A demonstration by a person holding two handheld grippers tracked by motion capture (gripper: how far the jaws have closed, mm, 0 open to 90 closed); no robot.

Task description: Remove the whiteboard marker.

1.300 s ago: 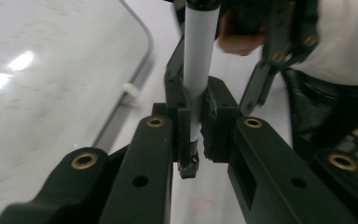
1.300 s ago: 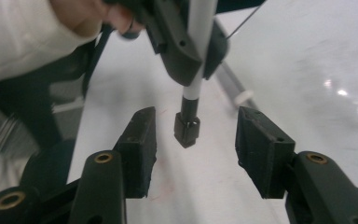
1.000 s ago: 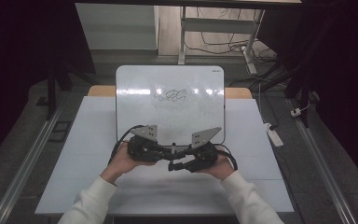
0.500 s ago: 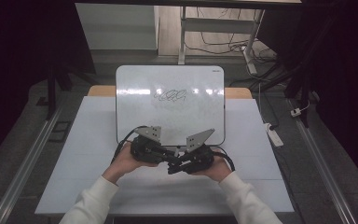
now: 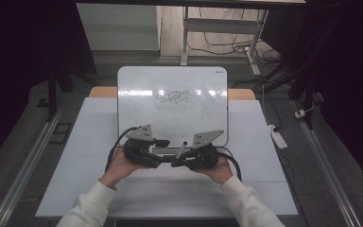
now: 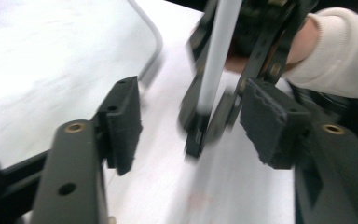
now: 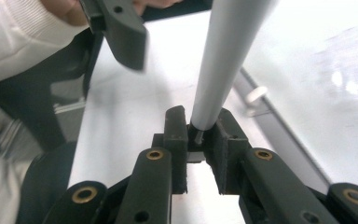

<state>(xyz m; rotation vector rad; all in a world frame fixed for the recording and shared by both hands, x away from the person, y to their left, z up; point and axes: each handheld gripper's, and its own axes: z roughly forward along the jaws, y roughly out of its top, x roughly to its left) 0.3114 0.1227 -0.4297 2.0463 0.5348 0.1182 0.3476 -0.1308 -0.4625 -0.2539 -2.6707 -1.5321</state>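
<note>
White table (image 5: 99, 142) carries a whiteboard (image 5: 172, 85) just beyond both tongs. Right tongs (image 7: 200, 135) clamp a pen (image 7: 226, 51). Left tongs (image 6: 191, 116) gape open beside it.

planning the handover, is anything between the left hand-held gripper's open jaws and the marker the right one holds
No. In the left gripper view the left hand-held gripper faces the slim white marker across bare white tabletop, jaws apart.

High view sits above the person's side, looking fwd and down over the table (image 5: 264, 142). Both gripper cams ride v. close, facing each other; each catches the marker (image 6: 214, 56) btwn them.
</note>
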